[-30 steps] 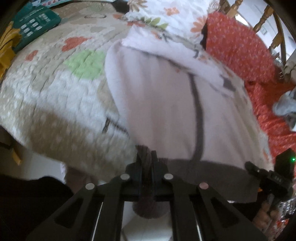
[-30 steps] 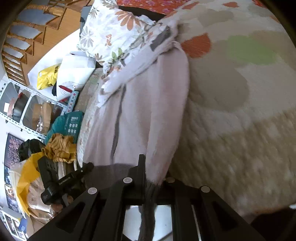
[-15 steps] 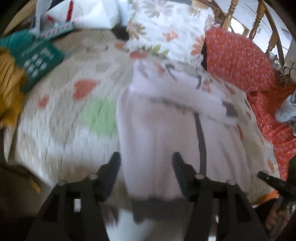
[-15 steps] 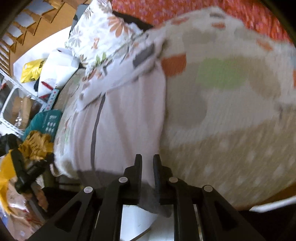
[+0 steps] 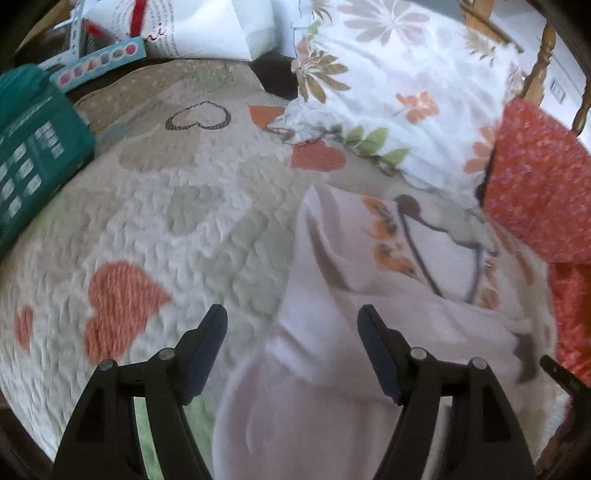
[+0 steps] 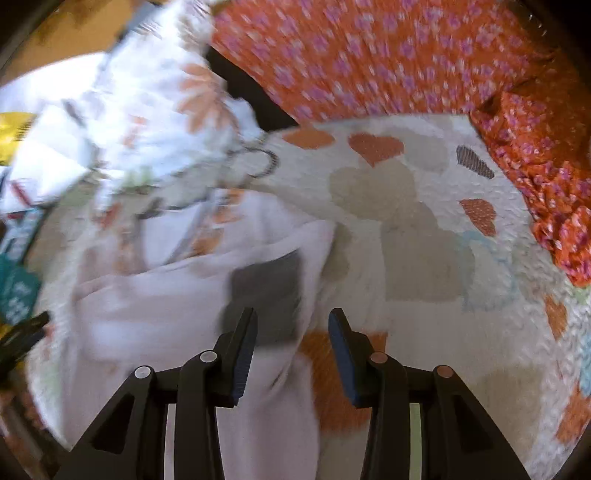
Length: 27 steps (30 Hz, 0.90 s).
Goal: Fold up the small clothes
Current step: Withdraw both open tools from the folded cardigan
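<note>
A pale pink garment with dark grey trim lies folded over on a heart-patterned quilt. In the right wrist view the garment shows a dark grey band on its folded-over end. My left gripper is open and empty, just above the garment's left edge. My right gripper is open and empty, over the garment's right edge beside the grey band. The tip of the other gripper shows at the far right of the left wrist view.
A floral pillow and a red patterned pillow lie at the bed's head. A teal box and a white bag sit at the left. Red patterned fabric runs along the far side.
Both grippers held the garment's grey hem one second ago. They carried it up the bed, opened and let go. The hem end now lies folded over the garment.
</note>
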### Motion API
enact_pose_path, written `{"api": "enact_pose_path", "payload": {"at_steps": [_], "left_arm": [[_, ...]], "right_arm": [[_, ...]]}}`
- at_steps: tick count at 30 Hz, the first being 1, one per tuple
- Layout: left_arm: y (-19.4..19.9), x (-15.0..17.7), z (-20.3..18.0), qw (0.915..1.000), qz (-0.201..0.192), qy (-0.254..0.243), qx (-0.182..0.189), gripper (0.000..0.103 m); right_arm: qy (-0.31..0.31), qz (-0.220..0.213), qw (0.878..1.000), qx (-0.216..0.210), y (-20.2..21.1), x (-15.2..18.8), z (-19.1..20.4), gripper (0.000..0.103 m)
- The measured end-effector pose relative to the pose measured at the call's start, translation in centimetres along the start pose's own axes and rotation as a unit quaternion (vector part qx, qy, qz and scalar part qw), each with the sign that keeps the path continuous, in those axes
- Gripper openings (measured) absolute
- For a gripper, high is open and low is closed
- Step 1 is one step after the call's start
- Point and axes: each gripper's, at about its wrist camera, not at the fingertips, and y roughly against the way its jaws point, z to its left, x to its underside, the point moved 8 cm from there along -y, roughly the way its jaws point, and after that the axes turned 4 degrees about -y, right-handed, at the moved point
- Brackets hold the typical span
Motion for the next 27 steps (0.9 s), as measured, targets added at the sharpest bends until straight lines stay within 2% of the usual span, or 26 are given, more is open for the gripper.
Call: {"api": "enact_pose_path", "payload": {"at_steps": [2, 3, 4, 6, 8, 10, 11, 14, 17, 19, 21, 24, 27], "left_arm": [[-1.7, -0.4, 0.0, 0.9997, 0.017, -0.016, -0.009, 0.072], [-2.6, -0.6, 0.0, 0.999, 0.028, -0.029, -0.021, 0.072], [-3.5, -0.7, -0.1, 0.9978, 0.036, -0.042, -0.035, 0.072], [-5.1, -1.0, -0.3, 0.9936, 0.052, -0.076, -0.065, 0.072], [-6.1, -1.2, 0.0, 0.9887, 0.057, -0.09, -0.106, 0.072], [-6.7, -1.6, 1.0, 0.9869, 0.058, -0.074, -0.132, 0.072], [-6.9, -1.7, 1.5, 0.9873, 0.062, -0.057, -0.135, 0.073], [-6.3, -2.0, 2.9, 0.9877, 0.068, -0.015, -0.14, 0.073], [-4.8, -2.4, 3.1, 0.9893, 0.05, -0.003, -0.137, 0.073], [-3.5, -2.7, 3.1, 0.9901, 0.032, -0.002, -0.136, 0.073], [-2.4, -2.7, 3.3, 0.9911, 0.018, 0.003, -0.132, 0.073], [-1.6, -2.1, 3.9, 0.9938, 0.024, 0.019, -0.107, 0.073], [-1.0, -1.2, 4.8, 0.9942, 0.034, 0.03, -0.098, 0.073]], "right_arm": [[0.003, 0.025, 1.0, -0.01, -2.0, 0.2, 0.0, 0.04], [0.006, 0.035, 0.999, -0.016, -2.8, 0.4, 0.1, 0.027], [0.009, 0.041, 0.999, -0.012, -3.2, 0.5, 0.1, 0.025], [0.025, 0.039, 0.999, 0.019, -3.6, 0.2, -0.2, 0.024], [0.042, 0.028, 0.995, 0.083, -4.0, -0.3, -1.5, 0.024], [0.043, 0.032, 0.989, 0.136, -4.6, -0.4, -3.4, 0.024], [0.031, 0.043, 0.988, 0.143, -5.1, -0.3, -4.3, 0.024], [-0.023, 0.049, 0.992, 0.115, -4.8, -0.6, -5.9, 0.024], [-0.046, 0.032, 0.994, 0.093, -3.5, -1.1, -6.2, 0.025], [-0.053, 0.02, 0.995, 0.079, -2.5, -1.2, -5.9, 0.027], [-0.056, 0.011, 0.996, 0.063, -1.8, -1.1, -5.2, 0.034], [-0.051, 0.004, 0.998, 0.049, -1.2, -0.7, -4.1, 0.037], [-0.043, 0.0, 0.998, 0.045, -0.9, -0.2, -3.0, 0.037]]}}
